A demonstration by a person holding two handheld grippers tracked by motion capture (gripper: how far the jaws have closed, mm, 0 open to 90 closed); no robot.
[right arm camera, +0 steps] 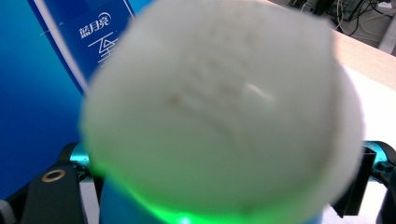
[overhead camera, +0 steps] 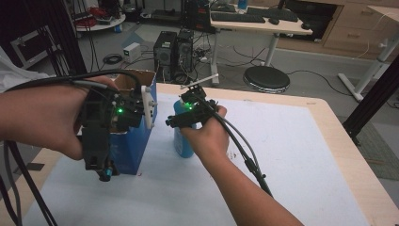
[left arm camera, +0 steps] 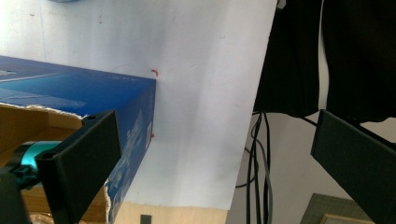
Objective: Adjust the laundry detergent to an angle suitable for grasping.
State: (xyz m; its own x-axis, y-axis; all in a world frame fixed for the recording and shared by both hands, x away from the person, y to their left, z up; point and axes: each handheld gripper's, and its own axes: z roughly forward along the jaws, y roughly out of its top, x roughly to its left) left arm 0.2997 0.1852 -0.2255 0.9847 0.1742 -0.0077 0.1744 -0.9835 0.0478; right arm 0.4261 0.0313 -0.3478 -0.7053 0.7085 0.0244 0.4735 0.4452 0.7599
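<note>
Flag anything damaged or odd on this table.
The blue box has a ragged, torn top edge with bare cardboard showing. Small red marks dot the white table cover beside it.

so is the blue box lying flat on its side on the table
No, the blue box stands upright on the table with its torn top open.

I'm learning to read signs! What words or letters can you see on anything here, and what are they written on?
"蓝月亮": white brand characters on the blue box, seen in the right gripper view.
"至": one large white character just below it, cut off by the white cap; the rest is hidden.
Raised marks on top of the white cap: too blurred to read.
Print on the blue box's side in the left gripper view: too faint to read.
</note>
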